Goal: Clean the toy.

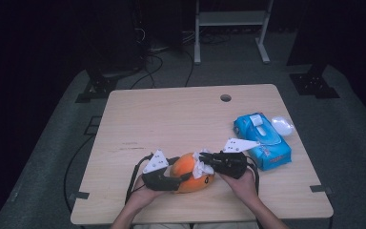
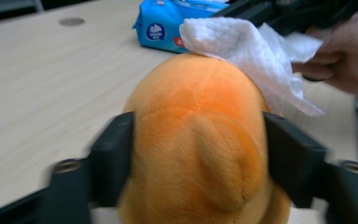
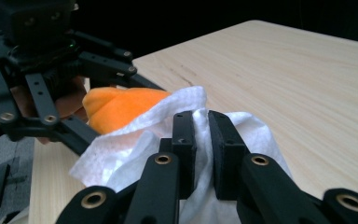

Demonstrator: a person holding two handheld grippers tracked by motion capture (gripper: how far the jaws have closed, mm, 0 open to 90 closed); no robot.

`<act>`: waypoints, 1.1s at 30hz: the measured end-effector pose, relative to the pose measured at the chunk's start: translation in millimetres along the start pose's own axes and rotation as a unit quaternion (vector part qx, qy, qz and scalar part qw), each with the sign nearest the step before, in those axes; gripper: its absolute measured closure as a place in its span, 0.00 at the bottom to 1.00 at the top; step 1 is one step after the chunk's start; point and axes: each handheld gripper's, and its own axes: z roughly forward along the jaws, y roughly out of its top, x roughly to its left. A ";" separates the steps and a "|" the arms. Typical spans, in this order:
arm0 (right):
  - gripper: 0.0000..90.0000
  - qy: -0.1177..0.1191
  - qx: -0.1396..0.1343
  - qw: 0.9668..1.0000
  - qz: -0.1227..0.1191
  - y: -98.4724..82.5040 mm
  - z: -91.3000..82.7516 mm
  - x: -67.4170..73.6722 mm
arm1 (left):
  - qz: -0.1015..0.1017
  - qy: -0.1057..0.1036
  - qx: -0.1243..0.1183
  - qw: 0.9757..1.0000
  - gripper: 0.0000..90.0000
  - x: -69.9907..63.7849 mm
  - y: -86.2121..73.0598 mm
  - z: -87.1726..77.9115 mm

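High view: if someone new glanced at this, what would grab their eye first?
The orange plush toy at the table's near edge, clamped between the left gripper's fingers. Next, the white wipe pinched in the right gripper and draped on the toy's top. The blue wipes pack lies to the right.

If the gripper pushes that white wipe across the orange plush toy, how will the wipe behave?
Probably floppy: the white wipe drapes and creases over the orange plush toy. It looks thin and light, so it may bunch rather than slide flat. The right gripper pinches only a fold, so loose edges will likely trail. The left gripper clamps the toy, which should steady it.
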 end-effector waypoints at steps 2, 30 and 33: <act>0.90 0.002 -0.013 1.000 -0.002 5.7 -3.2 3.0 | 0.024 0.021 -0.019 0.999 0.49 -4.4 2.3 0.7; 0.90 -0.023 0.004 1.000 -0.012 5.5 -4.0 1.3 | 0.047 0.018 -0.005 0.999 0.43 -8.1 -4.5 2.1; 0.90 -0.018 0.003 1.000 -0.012 4.8 -1.2 4.4 | 0.027 0.014 -0.004 1.000 0.25 -5.4 0.3 0.9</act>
